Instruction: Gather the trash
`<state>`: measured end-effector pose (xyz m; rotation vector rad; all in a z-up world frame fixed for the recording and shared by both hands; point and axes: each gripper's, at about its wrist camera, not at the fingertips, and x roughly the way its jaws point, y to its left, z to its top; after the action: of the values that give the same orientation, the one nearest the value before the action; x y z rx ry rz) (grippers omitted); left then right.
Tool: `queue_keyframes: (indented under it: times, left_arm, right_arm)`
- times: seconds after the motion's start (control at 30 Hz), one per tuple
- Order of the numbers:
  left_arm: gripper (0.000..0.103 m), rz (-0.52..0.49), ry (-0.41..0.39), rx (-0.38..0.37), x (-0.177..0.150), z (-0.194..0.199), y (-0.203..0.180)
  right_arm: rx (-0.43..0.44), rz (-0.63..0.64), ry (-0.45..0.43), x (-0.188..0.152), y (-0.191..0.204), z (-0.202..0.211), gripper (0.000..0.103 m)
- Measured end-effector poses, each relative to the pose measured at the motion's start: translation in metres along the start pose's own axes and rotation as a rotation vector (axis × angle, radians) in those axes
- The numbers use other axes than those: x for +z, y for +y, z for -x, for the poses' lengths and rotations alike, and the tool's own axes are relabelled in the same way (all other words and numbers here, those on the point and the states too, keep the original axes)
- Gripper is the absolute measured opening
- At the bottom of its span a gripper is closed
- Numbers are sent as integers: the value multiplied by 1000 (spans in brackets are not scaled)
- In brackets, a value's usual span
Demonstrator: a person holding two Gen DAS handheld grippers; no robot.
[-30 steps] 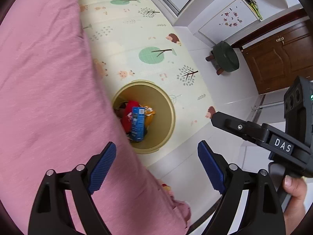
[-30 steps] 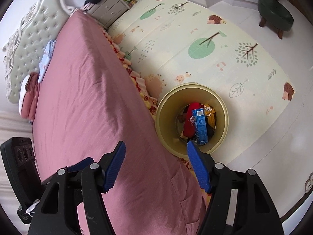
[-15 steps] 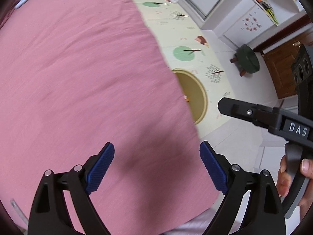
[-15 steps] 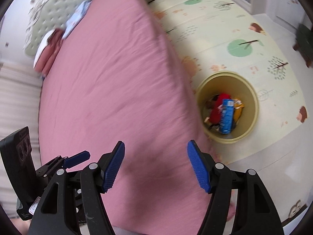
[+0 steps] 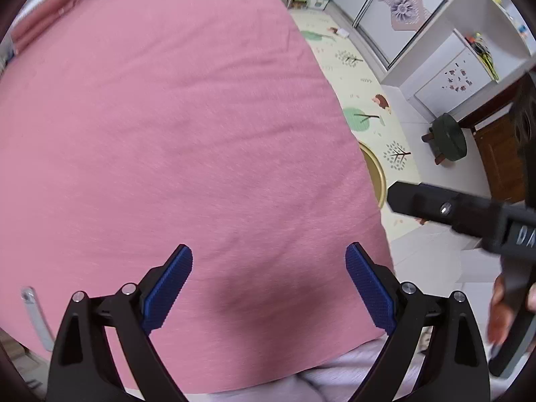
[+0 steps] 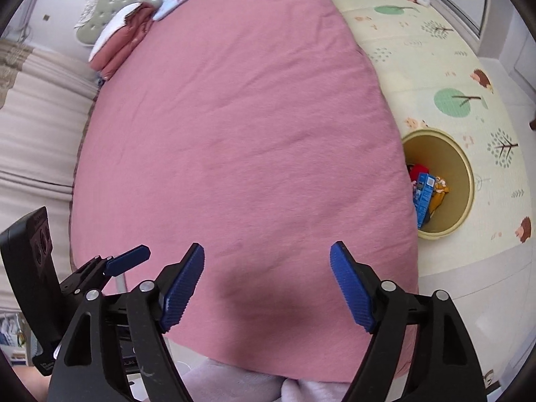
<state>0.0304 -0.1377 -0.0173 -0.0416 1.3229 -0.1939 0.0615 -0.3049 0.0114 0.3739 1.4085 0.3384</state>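
Note:
A yellow round bin (image 6: 464,174) stands on the play mat beside the bed, holding a blue carton (image 6: 423,197), a red item and an orange wrapper. In the left wrist view only a sliver of the bin's rim (image 5: 377,174) shows past the bed edge. My left gripper (image 5: 268,283) is open and empty above the pink bedspread (image 5: 167,134). My right gripper (image 6: 268,283) is open and empty above the same bedspread (image 6: 234,117). The right gripper's body (image 5: 469,214) shows at the right of the left wrist view, and the left gripper's finger (image 6: 129,259) at the lower left of the right wrist view.
Folded clothes and pillows (image 6: 134,30) lie at the head of the bed. A patterned play mat (image 6: 452,77) covers the floor right of the bed. A green stool (image 5: 449,137), white cabinets (image 5: 445,77) and a brown door (image 5: 502,157) stand beyond it.
Both grippers have swung left and up from over the bin to over the bed. The bin has slid to the right edge of both views. Both stay open and empty.

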Motion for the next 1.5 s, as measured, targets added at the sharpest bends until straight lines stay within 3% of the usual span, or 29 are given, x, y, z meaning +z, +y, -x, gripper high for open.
queue_keyframes:
  times: [0.13, 0.33, 0.53, 0.7, 0.83, 0.93, 1.1, 1.3, 1.5]
  left_arm:
    - [97, -11, -66, 37, -7, 40, 12]
    - [99, 119, -169, 22, -12, 100, 36]
    - [99, 188, -272, 99, -19, 144, 41]
    - [99, 211, -356, 221, -27, 175, 44]
    - [99, 251, -393, 225, -26, 196, 55]
    - [99, 271, -427, 235, -19, 204, 57]
    - [99, 302, -442, 233, -12, 206, 54]
    - [99, 312, -454, 239, -17, 199, 50]
    - [99, 353, -463, 234, -19, 199, 53]
  right_arm:
    - [-22, 66, -64, 2, 28, 31, 88]
    - [-19, 133, -133, 0, 60, 68, 92]
    - [-27, 178, -178, -5, 91, 90, 94]
    - [-62, 233, -244, -9, 114, 100, 94]
    - [-65, 280, -306, -6, 131, 111, 94]
    - [-52, 278, -328, 0, 136, 116, 94]
    - [11, 255, -282, -2, 142, 111, 94]
    - [-8, 319, -327, -12, 155, 118, 94]
    - [-17, 264, -351, -9, 144, 120, 94]
